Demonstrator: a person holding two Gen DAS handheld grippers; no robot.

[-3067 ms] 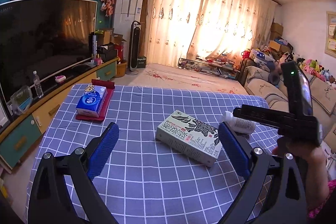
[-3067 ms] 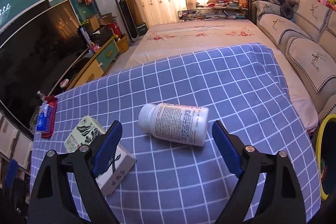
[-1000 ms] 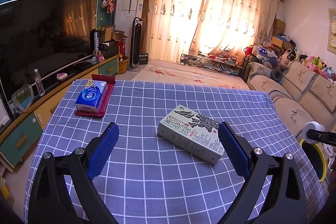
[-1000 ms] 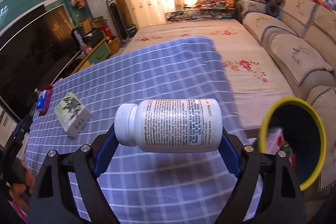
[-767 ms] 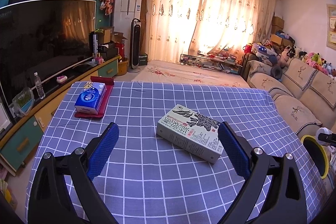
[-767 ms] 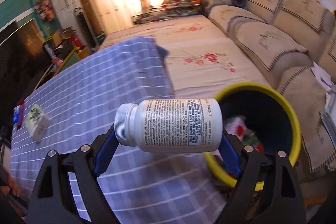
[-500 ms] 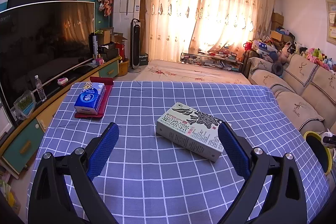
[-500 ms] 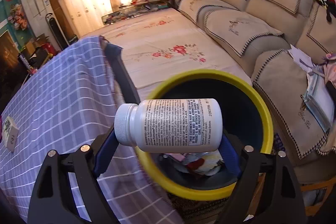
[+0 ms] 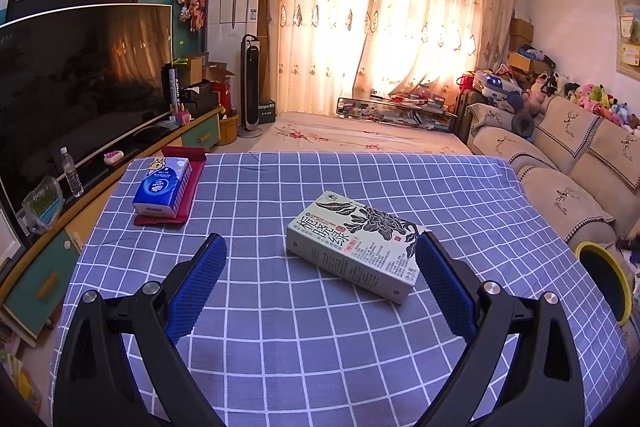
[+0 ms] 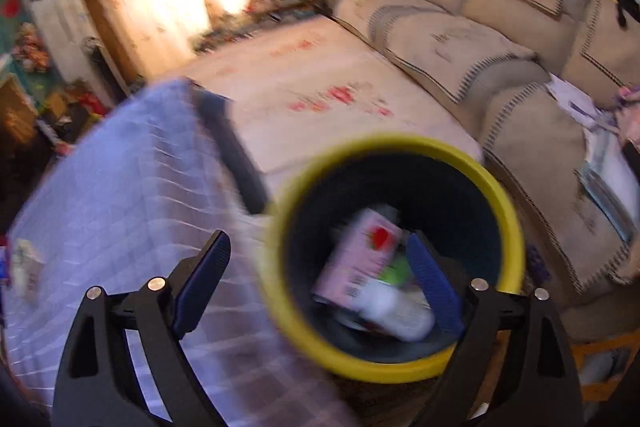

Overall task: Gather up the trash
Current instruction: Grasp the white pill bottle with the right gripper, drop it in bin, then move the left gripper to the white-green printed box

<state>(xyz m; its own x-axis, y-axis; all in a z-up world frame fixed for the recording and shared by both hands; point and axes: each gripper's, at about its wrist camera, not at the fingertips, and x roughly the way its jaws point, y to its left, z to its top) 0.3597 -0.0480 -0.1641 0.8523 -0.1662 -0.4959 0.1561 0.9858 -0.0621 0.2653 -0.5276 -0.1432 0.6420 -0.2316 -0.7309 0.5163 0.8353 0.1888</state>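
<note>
A: Bottle gone from the right gripper. Half a second back it sat crosswise between the pads; now it lies at the bottom of the bin, white, blurred, near a pink carton.

B: Jaws?

A: Opening, wide apart, nothing between them. The right gripper hangs over the yellow rim, pointing down into the bin. Whole right view is smeared with motion.

B: Where does the bin stand?

A: Just right of the table's right edge, with the sofa beyond it on the far right. In the left view only a slice of the bin shows at the right margin.

B: Left side?

A: Left gripper released, empty, blue pads spread, hovering over the checked cloth. View almost the same as a second ago.

B: What lies on the table?

A: Box with a dark flower print, flat, skewed, just ahead of the left gripper's right finger, in the same spot as in the earlier frames. Tissue pack at the far left corner on a red mat, also unmoved. Three seconds back the bottle lay on the cloth just right of the box; that place is bare cloth now.
</note>
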